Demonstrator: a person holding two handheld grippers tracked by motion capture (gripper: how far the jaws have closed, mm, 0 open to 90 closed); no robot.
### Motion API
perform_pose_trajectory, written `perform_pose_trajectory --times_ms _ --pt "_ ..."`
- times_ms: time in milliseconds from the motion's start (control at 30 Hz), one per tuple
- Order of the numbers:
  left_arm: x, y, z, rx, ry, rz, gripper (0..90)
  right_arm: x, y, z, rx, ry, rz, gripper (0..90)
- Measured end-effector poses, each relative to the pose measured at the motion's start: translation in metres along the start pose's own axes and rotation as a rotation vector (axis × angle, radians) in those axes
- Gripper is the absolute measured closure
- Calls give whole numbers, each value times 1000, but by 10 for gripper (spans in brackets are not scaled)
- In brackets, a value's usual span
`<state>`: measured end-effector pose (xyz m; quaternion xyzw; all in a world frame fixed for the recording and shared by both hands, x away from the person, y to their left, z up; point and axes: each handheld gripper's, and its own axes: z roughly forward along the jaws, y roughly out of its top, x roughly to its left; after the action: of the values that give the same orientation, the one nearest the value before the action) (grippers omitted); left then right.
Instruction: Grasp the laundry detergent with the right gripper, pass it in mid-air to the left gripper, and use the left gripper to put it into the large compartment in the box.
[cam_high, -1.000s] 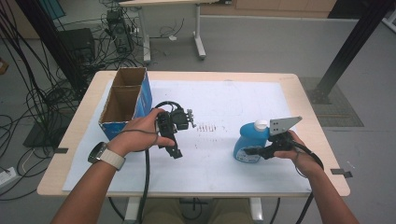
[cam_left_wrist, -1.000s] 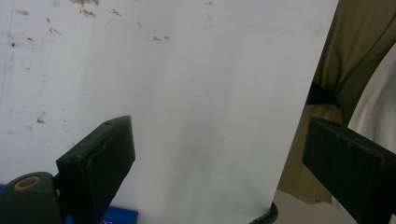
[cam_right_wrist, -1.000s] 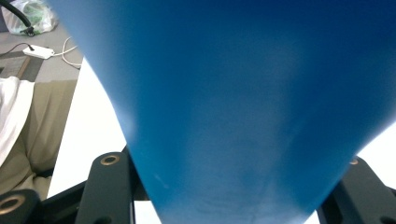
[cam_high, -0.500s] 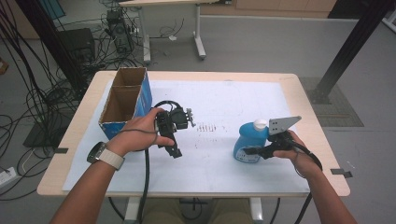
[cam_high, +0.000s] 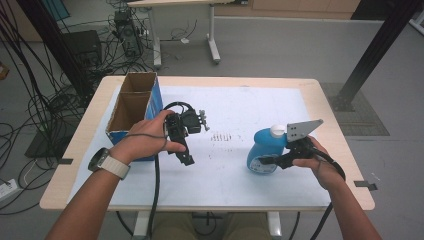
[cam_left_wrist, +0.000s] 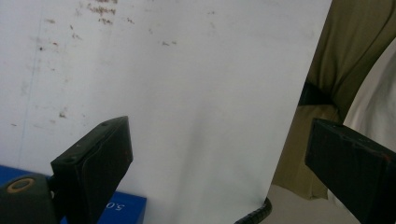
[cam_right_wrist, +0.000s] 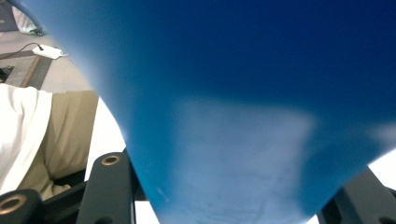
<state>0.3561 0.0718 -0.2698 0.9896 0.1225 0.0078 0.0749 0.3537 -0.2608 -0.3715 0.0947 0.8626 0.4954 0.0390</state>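
Open mid-table; box blocking left, bottle filling right jaws

White sheet (cam_high: 235, 115) is lying bare through the middle and far side, giving free passage between the two hands. Cardboard box (cam_high: 131, 109) is standing at the left edge, walling off that side just beside the left gripper (cam_high: 187, 157), whose jaws are gaping wide over bare sheet. Blue bottle (cam_high: 265, 150) is sitting clamped in the right gripper (cam_high: 267, 161), blocking the near right.

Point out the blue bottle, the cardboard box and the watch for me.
bottle (cam_high: 265, 150), high view, on its blue body.
box (cam_high: 131, 111), high view, on the divider between its two compartments.
watch (cam_high: 97, 161), high view, on its face at the left wrist.
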Motion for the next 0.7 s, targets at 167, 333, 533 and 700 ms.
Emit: perform_pose_trajectory --times_ms 167,333,533,700 --pt "-2 7 -15 11 10 21 79 4 11 4 5 19 -4 432" --pt "-3 15 -27 19 22 40 79 7 23 7 5 45 -3 432" --pt "-4 25 -37 28 11 61 79 10 40 11 16 67 -13 432" --pt "-6 36 -49 36 20 91 77 13 52 16 8 89 -19 433"
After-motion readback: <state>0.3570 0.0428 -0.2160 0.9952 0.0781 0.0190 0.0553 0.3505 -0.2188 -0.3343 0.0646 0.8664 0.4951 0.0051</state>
